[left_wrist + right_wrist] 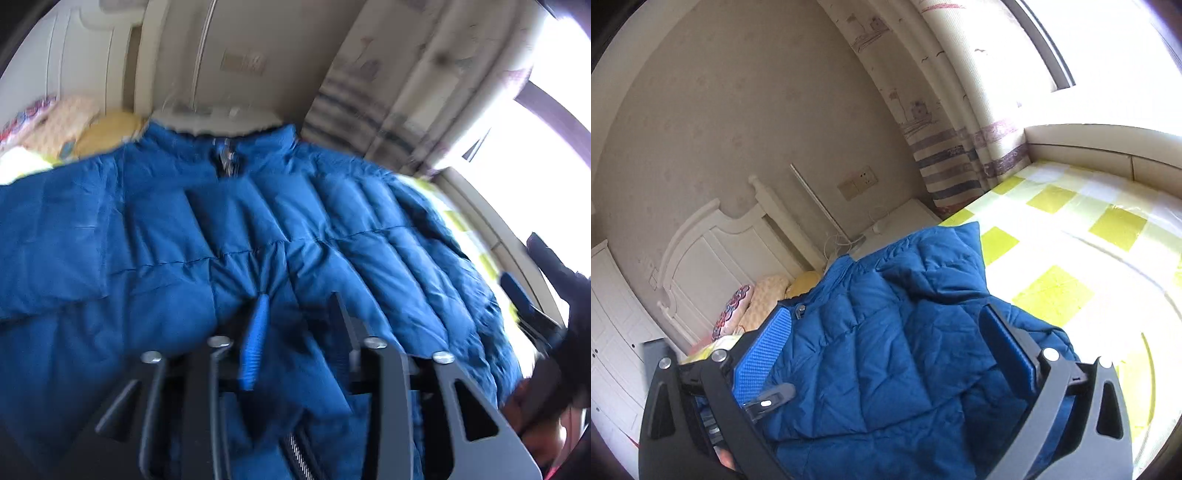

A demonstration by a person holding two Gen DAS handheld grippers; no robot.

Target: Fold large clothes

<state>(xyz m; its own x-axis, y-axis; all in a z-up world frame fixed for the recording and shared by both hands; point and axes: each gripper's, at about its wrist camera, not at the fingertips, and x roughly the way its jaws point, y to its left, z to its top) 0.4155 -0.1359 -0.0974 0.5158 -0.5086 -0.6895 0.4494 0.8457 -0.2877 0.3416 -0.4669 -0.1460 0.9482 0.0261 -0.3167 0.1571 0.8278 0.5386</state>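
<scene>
- A blue quilted puffer jacket (155, 236) lies spread on a bed with a yellow-and-white checked sheet (1056, 258).
- Left gripper (299, 306): jaws pinching a fold of the jacket's lower front.
- Right gripper (886, 343): jaws wide apart, jacket fabric between them, a sleeve folded across.
- Pillows (764, 295) rest against the white headboard (713, 251).

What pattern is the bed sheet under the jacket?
The bed sheet is a yellow-green and white check, clearest in the right wrist view.

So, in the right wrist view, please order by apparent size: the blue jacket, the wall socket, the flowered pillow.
1. blue jacket, though nearness to the camera enlarges it
2. flowered pillow
3. wall socket
</scene>
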